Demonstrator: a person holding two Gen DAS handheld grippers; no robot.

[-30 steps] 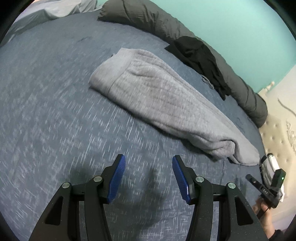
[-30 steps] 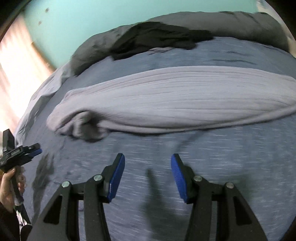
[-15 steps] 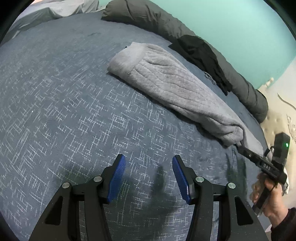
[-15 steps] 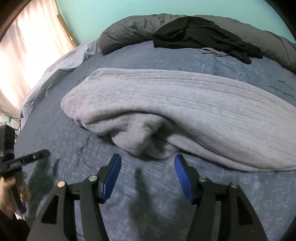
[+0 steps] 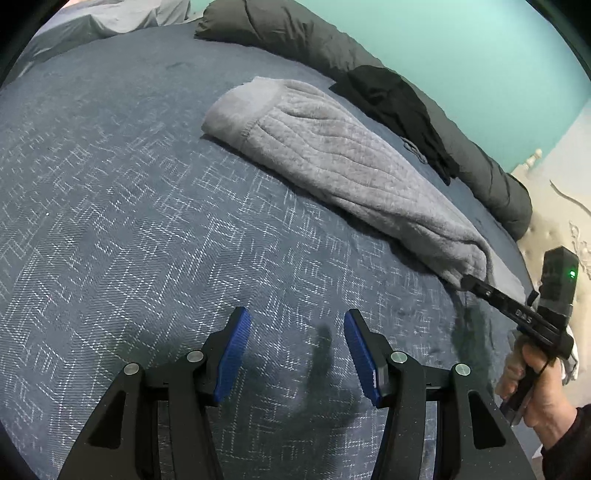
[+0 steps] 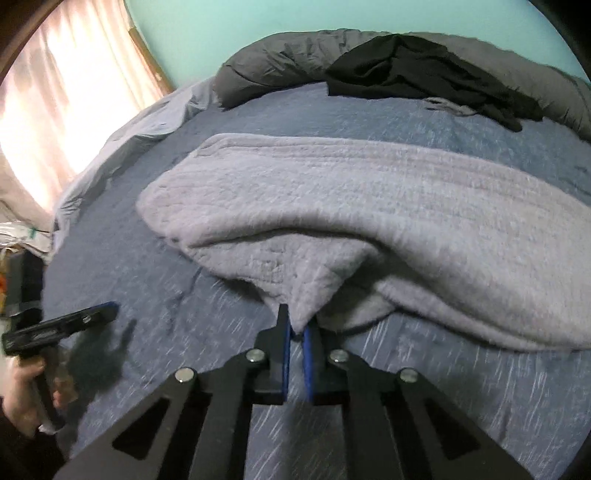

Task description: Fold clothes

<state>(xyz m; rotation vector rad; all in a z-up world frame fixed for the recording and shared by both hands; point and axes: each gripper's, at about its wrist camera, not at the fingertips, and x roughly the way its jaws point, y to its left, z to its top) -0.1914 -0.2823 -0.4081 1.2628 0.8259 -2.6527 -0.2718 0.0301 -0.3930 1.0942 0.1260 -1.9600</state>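
1. Turquoise walls back a bed [image 5: 110, 221] with a dark blue patterned cover; a rolled grey duvet [image 5: 295, 33] lies along its far edge with a black garment [image 5: 399, 99] draped on it.
2. Across the middle of the bed lies the grey fleece garment [image 5: 332, 155], already doubled lengthwise, one end bunched toward the bed's headboard-side edge.
3. On the right gripper [image 6: 297, 332] the fingers are pinched tight on a corner of that bunched end, and only a small tip of cloth sits between the blue pads.
4. Nothing sits between the fingers of the left gripper [image 5: 295, 350], which stand about half apart above bare cover, well apart from the garment.
5. Risk: so shallow a bite may slip out once the heavy fleece is lifted or dragged.
6. Risk: the pinch may hold only one layer, so the layers could separate and undo the fold.
7. Risk: pulling one-handed may skew the garment, since its other end is unheld.
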